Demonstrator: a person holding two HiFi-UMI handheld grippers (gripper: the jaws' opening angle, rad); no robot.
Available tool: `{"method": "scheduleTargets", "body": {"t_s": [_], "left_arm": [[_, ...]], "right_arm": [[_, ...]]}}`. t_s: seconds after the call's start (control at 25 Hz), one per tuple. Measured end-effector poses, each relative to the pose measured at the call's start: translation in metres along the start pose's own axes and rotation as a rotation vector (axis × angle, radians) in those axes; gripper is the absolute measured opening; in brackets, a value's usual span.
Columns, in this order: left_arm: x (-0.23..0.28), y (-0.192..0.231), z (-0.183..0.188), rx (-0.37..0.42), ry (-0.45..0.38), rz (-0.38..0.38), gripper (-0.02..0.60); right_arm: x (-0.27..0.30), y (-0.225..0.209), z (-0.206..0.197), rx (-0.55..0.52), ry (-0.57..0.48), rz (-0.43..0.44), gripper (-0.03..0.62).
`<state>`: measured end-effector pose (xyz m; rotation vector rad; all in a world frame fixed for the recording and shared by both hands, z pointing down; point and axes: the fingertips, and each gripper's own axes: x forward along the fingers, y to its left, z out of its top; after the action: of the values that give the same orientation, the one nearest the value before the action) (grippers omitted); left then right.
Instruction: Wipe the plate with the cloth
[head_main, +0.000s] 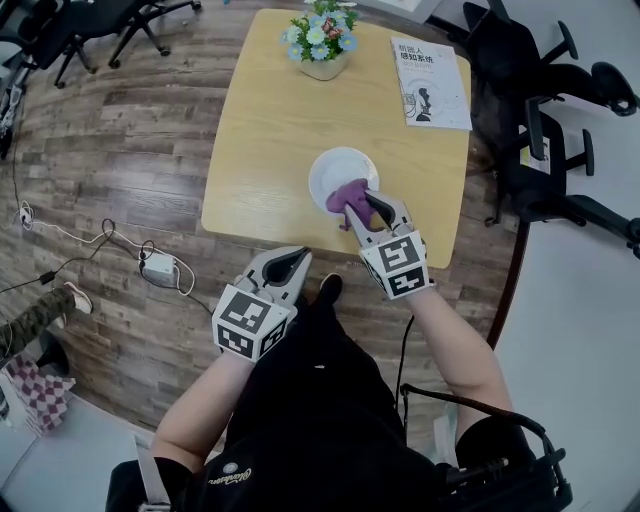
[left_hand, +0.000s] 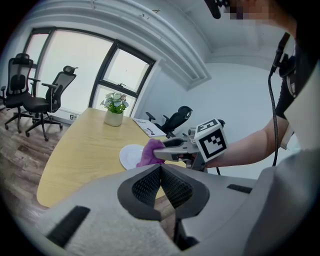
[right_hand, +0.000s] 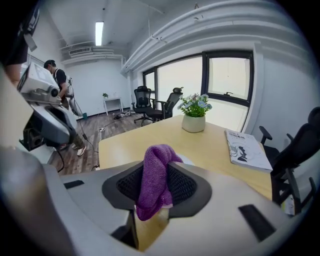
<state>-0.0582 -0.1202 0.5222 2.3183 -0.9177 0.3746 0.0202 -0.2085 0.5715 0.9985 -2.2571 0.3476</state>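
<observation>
Okay, left gripper (head_main: 290, 262) sits off the table (head_main: 262, 140) edge, at 7 o'clock from the plate (head_main: 335, 165), over the wood floor. Its own view shows its jaws pressed together, tips meeting, nothing between them. The white plate is on the table near the front edge, right of centre. The purple cloth (head_main: 347, 197) covers the plate's 5 o'clock part. The right gripper (head_main: 362, 207) comes in from 5 o'clock, jaws pinching the cloth. In the right gripper view the cloth (right_hand: 154, 180) bunches up between the black pads and hangs down below them. Flower pot (head_main: 322, 40) is at 12 o'clock from the plate, and a book (head_main: 431, 68) is at 1 o'clock.
</observation>
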Motion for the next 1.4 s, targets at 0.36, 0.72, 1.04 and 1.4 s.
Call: {"method": "scheduleTargets", "body": {"t_s": [0.36, 0.72, 1.04, 1.4], "left_arm": [[0.004, -0.005, 0.000, 0.007, 0.005, -0.015, 0.005], [0.004, -0.008, 0.002, 0.011, 0.006, -0.013, 0.005], [0.002, -0.004, -0.002, 0.001, 0.007, -0.008, 0.005], [0.011, -0.010, -0.001, 0.013, 0.011, -0.023, 0.005]], "right_arm": [[-0.010, -0.001, -0.005, 0.027, -0.016, 0.007, 0.120], [0.019, -0.100, 0.047, -0.012, -0.062, -0.212, 0.120], [0.022, -0.081, 0.028, -0.025, -0.024, -0.176, 0.120], [-0.005, -0.024, -0.005, -0.021, -0.001, -0.046, 0.120]]}}
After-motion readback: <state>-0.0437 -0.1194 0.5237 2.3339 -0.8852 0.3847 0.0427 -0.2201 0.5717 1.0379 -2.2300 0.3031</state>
